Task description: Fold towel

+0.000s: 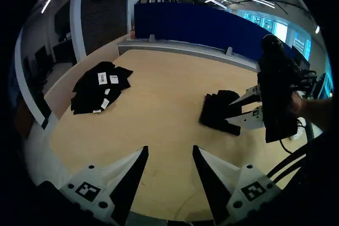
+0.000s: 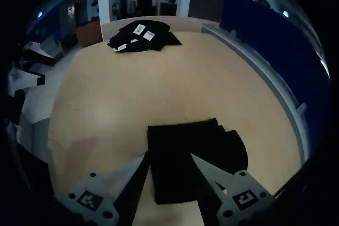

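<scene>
The folded black towel (image 2: 186, 141) lies flat on the light wooden table (image 2: 127, 90), near the edge closest to the right gripper (image 2: 169, 156). That gripper's two fingers are spread wide, one on each side of the towel's near part, with the dark cloth filling the gap between them. They do not pinch it, though whether the tips brush the fabric is hard to tell in the dim right gripper view. In the left gripper view the same towel (image 1: 216, 109) sits at the right of the table, with the right gripper (image 1: 234, 111) reaching into it, held by a hand (image 1: 298, 105). The left gripper (image 1: 169, 149) hangs above bare tabletop, well apart from the towel, its fingers parted and holding nothing. A loose pile of black cloths (image 1: 99, 86) with white tags lies at the far left corner, and a blue partition (image 1: 199, 24) runs behind the table.
</scene>
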`<state>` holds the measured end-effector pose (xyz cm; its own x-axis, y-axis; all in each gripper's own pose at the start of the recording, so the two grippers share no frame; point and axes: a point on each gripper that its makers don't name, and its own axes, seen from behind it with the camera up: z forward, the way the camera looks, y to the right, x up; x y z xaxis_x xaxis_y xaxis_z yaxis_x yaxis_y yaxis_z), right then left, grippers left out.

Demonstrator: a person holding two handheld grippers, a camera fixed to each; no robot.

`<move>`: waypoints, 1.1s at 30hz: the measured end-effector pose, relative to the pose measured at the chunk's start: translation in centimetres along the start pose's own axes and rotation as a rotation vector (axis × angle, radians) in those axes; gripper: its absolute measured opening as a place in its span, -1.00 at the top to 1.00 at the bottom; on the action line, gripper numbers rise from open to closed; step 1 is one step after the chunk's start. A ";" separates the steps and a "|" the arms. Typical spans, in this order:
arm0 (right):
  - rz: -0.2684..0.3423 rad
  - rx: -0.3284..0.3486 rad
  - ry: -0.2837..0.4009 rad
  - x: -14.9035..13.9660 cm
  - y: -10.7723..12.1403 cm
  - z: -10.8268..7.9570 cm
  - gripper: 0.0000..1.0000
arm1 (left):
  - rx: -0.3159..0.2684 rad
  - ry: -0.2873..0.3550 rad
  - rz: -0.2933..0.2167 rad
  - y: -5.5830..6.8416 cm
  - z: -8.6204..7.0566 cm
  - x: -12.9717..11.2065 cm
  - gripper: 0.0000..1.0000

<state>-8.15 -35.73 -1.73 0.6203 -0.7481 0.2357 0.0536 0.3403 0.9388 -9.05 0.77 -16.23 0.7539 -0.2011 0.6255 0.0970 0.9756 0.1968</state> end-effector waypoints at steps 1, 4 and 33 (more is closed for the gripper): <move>0.011 -0.006 -0.004 -0.5 0.0 -0.3 -0.26 | -0.001 0.000 0.001 0.0 0.0 0.0 -0.53; 0.047 -0.023 -0.015 -2.1 0.0 -1.1 -0.26 | -0.006 0.000 0.006 0.2 0.1 0.0 -0.53; 0.210 -0.103 -0.085 -8.9 -1.9 -2.7 -0.26 | -0.041 -0.003 0.027 1.5 0.7 -0.1 -0.53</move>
<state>-11.64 -28.13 -6.30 0.5589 -0.6984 0.4471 0.0128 0.5464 0.8374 -9.41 2.22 -15.46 0.7546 -0.1747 0.6325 0.1033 0.9835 0.1484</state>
